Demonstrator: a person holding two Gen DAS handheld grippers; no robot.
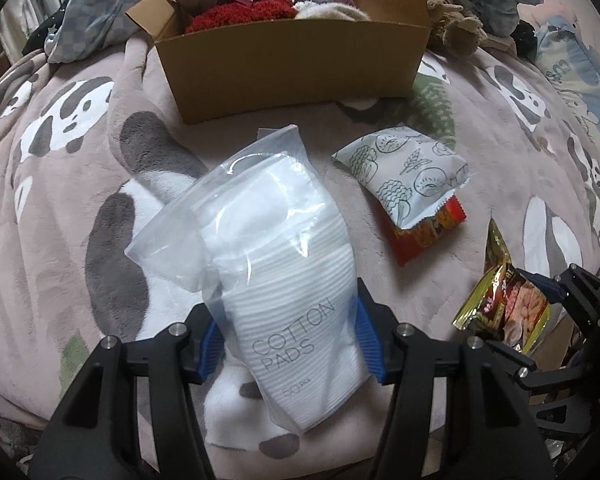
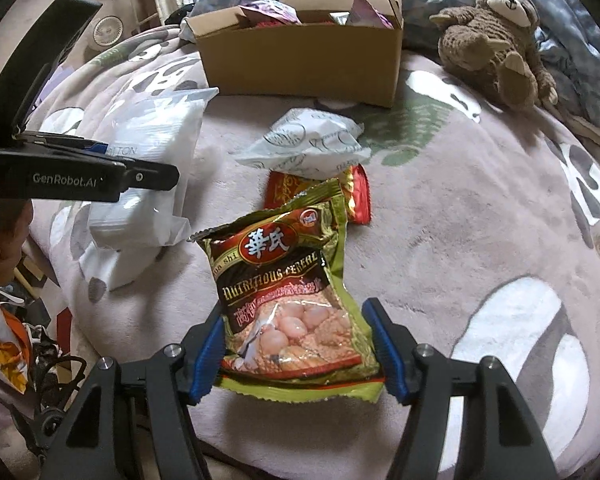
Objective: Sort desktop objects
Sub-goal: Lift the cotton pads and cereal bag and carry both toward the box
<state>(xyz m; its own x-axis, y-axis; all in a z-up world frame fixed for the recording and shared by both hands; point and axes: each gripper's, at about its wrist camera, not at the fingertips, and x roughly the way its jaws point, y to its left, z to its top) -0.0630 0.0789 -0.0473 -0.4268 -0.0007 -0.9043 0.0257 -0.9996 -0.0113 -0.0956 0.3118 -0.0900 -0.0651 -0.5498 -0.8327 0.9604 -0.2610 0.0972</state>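
Note:
My left gripper (image 1: 288,340) is shut on a clear bag of white cotton pads (image 1: 276,264), blue pads pressing both its sides, held over the panda blanket. My right gripper (image 2: 298,354) is shut on a green and red cereal packet (image 2: 288,292); that packet also shows in the left wrist view (image 1: 500,304). A white patterned packet (image 1: 404,172) lies on a red packet (image 1: 428,232) between the grippers and an open cardboard box (image 1: 292,68). The box holds a red fluffy item (image 1: 240,16) and several packets.
A pink blanket with panda prints (image 2: 480,208) covers the surface. A brown plush toy (image 2: 496,44) lies right of the box (image 2: 300,60). Checked and blue bedding is piled behind. Clutter and a small fan (image 2: 107,32) are off the left edge.

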